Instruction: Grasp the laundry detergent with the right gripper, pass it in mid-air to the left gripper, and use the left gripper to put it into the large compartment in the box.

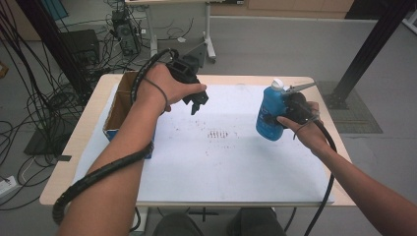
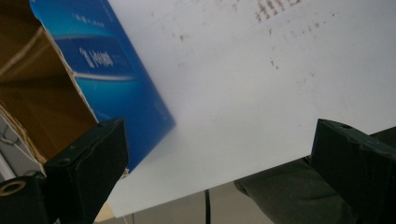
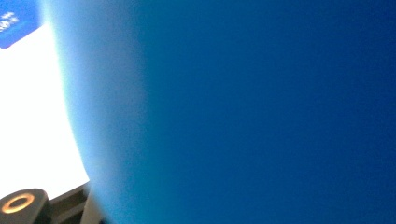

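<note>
Gripping the blue bottle (image 1: 271,114) clear above the white table sheet (image 1: 236,167), the right gripper (image 1: 290,109) has the pick-up done, while placement, likely into the cardboard box (image 1: 119,105), remains. The left gripper (image 1: 196,102) hovers with its jaws spread and empty; the box's white lettering is too blurred to read.

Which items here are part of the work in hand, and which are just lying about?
In use:
- blue bottle, white cap, gripped in the right claw
- open cardboard box, beside the empty, open left claw

Lying about:
- white sheet covering the table
- cables and equipment on the floor behind
</note>
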Motion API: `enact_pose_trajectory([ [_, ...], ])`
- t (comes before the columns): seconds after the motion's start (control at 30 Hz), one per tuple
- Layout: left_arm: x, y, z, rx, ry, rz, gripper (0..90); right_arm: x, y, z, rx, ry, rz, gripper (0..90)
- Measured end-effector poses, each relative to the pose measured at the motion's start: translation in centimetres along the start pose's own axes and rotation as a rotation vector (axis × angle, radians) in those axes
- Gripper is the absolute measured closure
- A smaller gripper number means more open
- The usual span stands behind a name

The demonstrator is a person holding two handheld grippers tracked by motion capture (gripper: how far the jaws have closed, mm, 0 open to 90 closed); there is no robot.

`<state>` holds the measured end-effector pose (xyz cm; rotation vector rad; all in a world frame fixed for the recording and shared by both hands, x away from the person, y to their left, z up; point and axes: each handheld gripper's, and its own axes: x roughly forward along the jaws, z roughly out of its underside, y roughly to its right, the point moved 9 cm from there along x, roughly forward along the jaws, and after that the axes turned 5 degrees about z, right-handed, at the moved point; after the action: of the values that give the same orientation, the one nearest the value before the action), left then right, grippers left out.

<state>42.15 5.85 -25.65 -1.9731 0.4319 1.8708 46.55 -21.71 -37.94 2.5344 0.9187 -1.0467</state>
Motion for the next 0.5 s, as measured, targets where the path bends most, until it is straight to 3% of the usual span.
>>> enact_pose_trajectory([
  [0.3,-2.1,-0.4,-0.6,0.12,-0.003,0.011,5.2,-2.6,-3.7,-3.4,-0.071,-0.022,-0.111,44.5],
  [0.5,-4.1,-0.8,-0.9,0.19,0.024,0.021,5.1,-2.5,-6.3,-6.4,-0.128,-0.012,-0.184,44.5],
])
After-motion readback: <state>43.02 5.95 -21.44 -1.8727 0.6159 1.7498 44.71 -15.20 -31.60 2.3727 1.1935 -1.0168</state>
